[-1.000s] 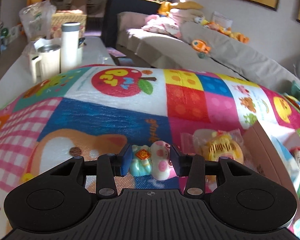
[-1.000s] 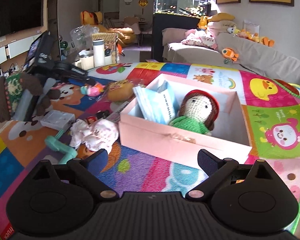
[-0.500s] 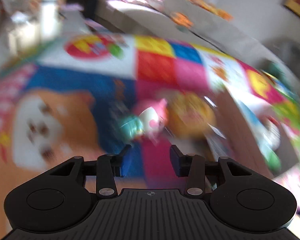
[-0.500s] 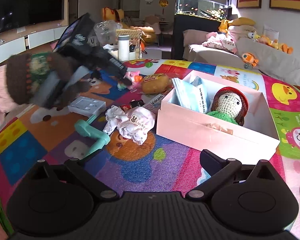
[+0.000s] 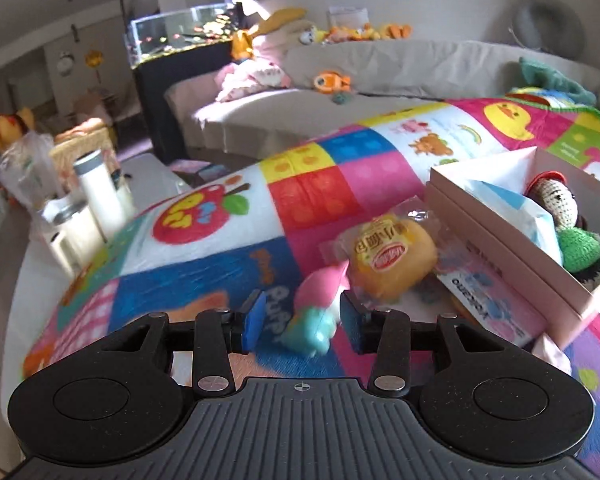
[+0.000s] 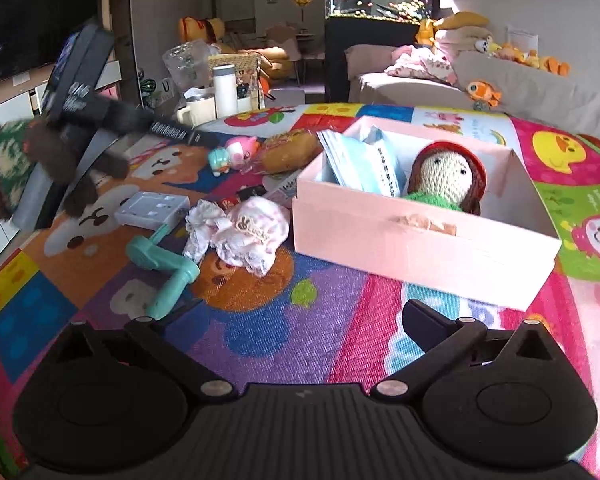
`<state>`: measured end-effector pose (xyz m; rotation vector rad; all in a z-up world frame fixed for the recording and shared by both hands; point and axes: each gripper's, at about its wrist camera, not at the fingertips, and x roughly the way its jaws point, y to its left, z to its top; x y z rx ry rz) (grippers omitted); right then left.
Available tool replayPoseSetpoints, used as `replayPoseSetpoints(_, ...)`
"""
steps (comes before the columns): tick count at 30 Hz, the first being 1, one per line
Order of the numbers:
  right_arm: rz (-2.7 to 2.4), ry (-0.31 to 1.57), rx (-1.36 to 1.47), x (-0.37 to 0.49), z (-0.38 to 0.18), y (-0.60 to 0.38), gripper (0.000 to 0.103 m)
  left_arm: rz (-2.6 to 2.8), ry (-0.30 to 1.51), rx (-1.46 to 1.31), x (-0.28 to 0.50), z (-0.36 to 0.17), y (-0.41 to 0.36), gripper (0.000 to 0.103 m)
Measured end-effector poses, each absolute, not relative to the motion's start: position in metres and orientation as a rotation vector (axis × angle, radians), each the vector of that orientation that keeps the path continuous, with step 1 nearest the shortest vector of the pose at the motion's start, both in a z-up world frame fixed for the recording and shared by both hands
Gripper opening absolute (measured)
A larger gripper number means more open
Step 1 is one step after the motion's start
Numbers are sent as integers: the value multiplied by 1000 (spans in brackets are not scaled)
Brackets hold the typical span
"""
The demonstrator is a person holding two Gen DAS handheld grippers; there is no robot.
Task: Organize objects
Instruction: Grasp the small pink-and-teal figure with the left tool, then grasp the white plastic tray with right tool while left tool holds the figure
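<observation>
A small pink-and-teal toy (image 5: 316,312) lies tilted on the colourful play mat (image 5: 220,216) between the blue pads of my left gripper (image 5: 302,320). It leans on the right pad, with a gap at the left pad. In the right wrist view the toy (image 6: 236,154) sits just off the left gripper (image 6: 198,137), held by a hand in a brown knitted glove (image 6: 4,172). My right gripper (image 6: 300,308) is wide open over bare mat in front of the pink box (image 6: 420,236). The box holds a crochet doll (image 6: 446,176) and a blue tissue pack (image 6: 364,160).
A wrapped bread bun (image 5: 392,256) and a flat packet (image 5: 484,292) lie beside the box (image 5: 500,240). A white frilly cloth (image 6: 240,236), a teal handled tool (image 6: 168,268) and a white socket block (image 6: 152,208) lie left of it. A bottle and mugs (image 5: 100,196) stand beyond the mat.
The left gripper rolled and swung right, so the box and bun came into its view. The toy went from upright to tilted between the pads. The right jaws spread a little wider.
</observation>
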<state>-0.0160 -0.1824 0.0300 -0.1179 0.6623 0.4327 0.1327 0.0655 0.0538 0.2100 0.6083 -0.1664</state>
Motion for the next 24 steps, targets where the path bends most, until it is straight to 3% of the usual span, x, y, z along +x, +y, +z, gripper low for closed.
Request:
replayPoseSetpoints(6,439,677,-110,-21,28,-184,103,-133,706,178,174,27,55,46)
replayPoseSetpoints(11,446,666,-114,-25,34,-180,103,-128,721,41,167,29,77,39)
replayPoseSetpoints(24,661,635,-196,2,54,-56,103,-30,536,-193,-3,64,172,38)
